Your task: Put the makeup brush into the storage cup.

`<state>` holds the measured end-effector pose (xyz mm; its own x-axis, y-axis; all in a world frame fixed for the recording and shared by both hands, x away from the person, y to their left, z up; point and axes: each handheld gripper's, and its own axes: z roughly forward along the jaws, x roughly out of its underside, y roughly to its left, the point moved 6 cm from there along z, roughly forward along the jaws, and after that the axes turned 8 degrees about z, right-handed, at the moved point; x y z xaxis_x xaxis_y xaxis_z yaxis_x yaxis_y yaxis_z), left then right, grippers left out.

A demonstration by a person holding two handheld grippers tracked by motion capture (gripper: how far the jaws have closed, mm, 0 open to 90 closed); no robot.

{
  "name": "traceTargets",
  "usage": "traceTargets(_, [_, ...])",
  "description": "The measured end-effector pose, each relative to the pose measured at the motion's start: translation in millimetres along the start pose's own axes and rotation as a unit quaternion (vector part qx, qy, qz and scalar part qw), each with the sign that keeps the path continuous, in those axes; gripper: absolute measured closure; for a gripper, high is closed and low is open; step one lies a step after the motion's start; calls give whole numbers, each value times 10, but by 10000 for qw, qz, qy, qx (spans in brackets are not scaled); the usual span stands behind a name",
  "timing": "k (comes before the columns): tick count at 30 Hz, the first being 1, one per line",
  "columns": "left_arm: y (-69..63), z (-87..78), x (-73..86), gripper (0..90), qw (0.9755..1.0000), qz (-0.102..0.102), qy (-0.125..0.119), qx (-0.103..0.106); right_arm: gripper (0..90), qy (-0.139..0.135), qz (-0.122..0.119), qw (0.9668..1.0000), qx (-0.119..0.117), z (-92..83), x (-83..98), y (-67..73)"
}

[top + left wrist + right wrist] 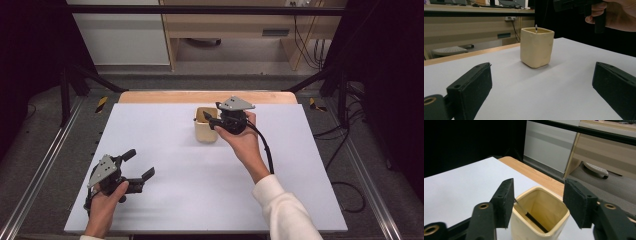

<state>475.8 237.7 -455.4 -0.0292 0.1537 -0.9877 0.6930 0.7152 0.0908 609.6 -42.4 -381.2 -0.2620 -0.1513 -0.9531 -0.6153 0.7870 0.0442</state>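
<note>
Right tongs [537, 203] hang half open over the cream square cup [541, 220], gripping nothing; the dark pen [530, 216] inside is mostly hidden. Left tongs [140, 165] gape wide, empty, over the tabletop [175, 160].

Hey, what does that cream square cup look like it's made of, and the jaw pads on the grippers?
The cup looks like glazed ceramic: cream, slightly uneven walls, rounded corners, and a soft sheen on its rim. The pads on the right gripper look like matte black foam or rubber, with a dull, faintly grainy face and no shine; which of the two can't be told.
</note>
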Motion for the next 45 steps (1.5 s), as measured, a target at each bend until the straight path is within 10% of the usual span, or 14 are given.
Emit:
traceTargets(22, [1,-1,5,24,10000,20,20,14,97,112,289,9995,99,-87,71,-94])
traceTargets(45, [5,-8,6,23,10000,31,34,-6,87,228,226,9993,199,-413,175,-207])
